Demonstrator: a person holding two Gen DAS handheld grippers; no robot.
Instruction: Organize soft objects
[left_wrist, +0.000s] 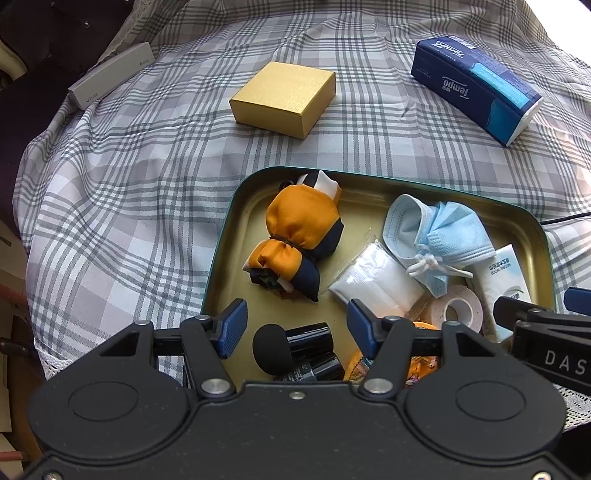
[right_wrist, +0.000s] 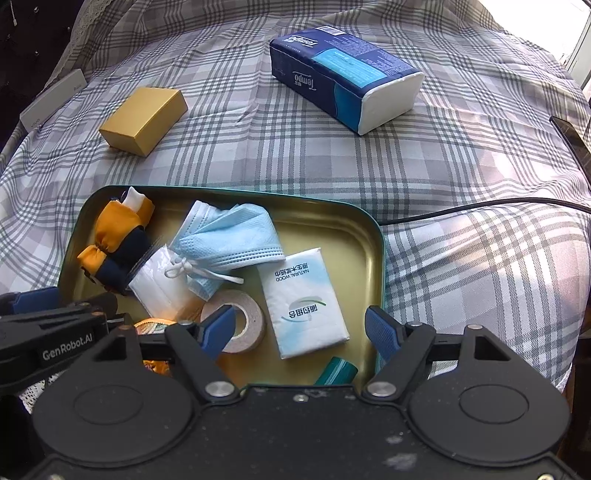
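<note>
Clearly, "Tempo" is showing on the blue tissue pack (right_wrist: 341, 75) lying far on the plaid cloth (right_wrist: 461, 177), and "NATURAL WOOD" on the pocket tissues (right_wrist: 304, 302) in the tin tray (right_wrist: 376, 236). Both the left gripper (left_wrist: 293, 326) and right gripper (right_wrist: 299, 332) are gaping empty over the tray's near end, the face mask (right_wrist: 229, 236) lying just beyond.

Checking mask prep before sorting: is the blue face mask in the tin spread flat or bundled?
Bundled. The light-blue pleated face mask is folded over itself, white ear loops knotted around it, lying in the teal-rimmed metal tin.
</note>
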